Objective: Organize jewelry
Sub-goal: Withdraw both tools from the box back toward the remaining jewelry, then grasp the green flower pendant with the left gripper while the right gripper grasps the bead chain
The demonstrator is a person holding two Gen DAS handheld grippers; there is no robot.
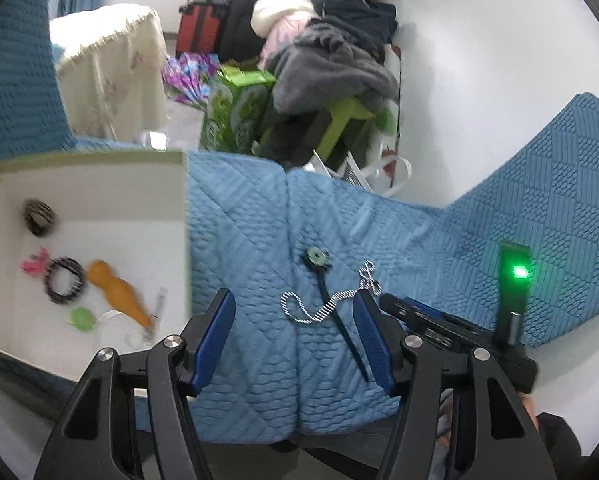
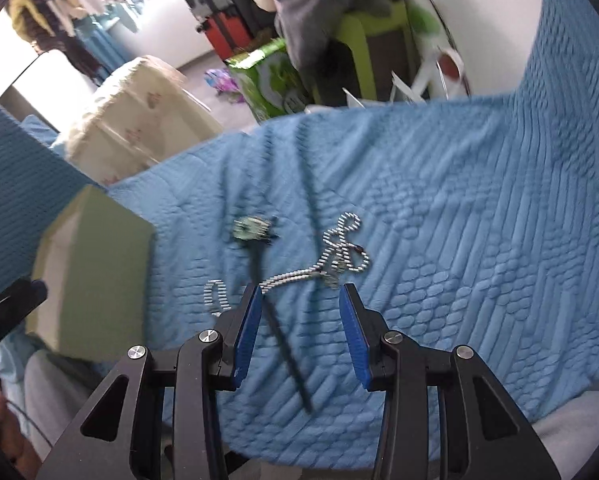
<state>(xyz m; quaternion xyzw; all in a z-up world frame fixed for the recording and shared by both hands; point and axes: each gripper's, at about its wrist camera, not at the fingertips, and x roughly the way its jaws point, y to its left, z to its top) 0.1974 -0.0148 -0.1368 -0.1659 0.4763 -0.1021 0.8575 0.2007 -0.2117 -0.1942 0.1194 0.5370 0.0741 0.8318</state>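
Blue quilted bedspread (image 1: 259, 216) carries a black hairpin (image 2: 275, 312) and a striped chain (image 2: 335, 260), lying between the parted, empty jaws of the right gripper (image 2: 299, 304). The left gripper (image 1: 295, 308) is likewise spread, beside a white box (image 1: 99, 184) holding rings and trinkets

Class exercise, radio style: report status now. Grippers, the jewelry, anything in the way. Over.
Left gripper open, empty. Right gripper open, empty. Striped chain and black hair stick lie crossed on blue blanket, outside white box. Path unobstructed.
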